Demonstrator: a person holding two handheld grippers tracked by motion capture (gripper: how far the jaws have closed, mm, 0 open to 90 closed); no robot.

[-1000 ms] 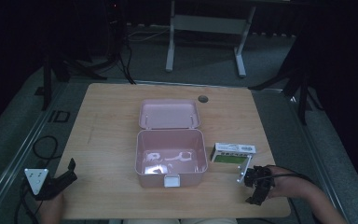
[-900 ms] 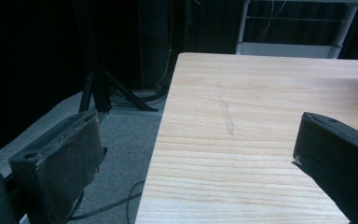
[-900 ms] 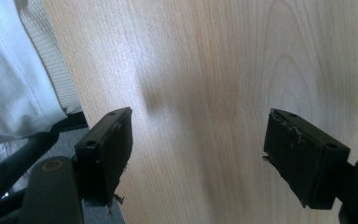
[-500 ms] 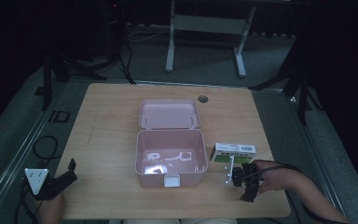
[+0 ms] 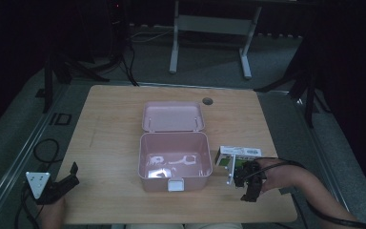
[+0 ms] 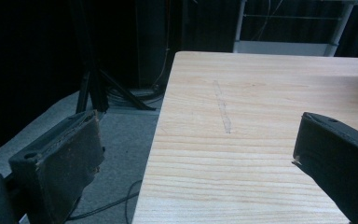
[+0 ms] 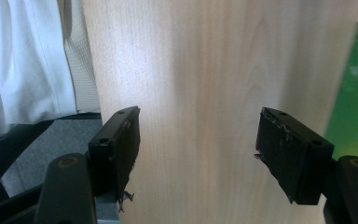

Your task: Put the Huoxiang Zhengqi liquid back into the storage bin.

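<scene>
An open pink box (image 5: 173, 179) sits mid-table, its lid (image 5: 172, 116) laid flat behind it and small white pieces (image 5: 171, 161) inside. A green and white carton (image 5: 238, 153) lies just right of the box; it appears as a green blur (image 7: 354, 93) in the right gripper view. My right gripper (image 5: 248, 186) hovers in front of that carton, jaws open over bare wood (image 7: 198, 119). At the table's front left corner my left gripper (image 5: 71, 175) is held wide open (image 6: 196, 135) with nothing between its jaws.
The wooden table (image 5: 109, 124) has a round cable hole (image 5: 207, 101) at the back. Its left edge (image 6: 156, 140) drops to grey floor with cables and a black stand. White clothing (image 7: 23, 60) lies beyond the front edge.
My right gripper has shifted slightly left, toward the pink box, and turned. The left gripper has stayed put.
</scene>
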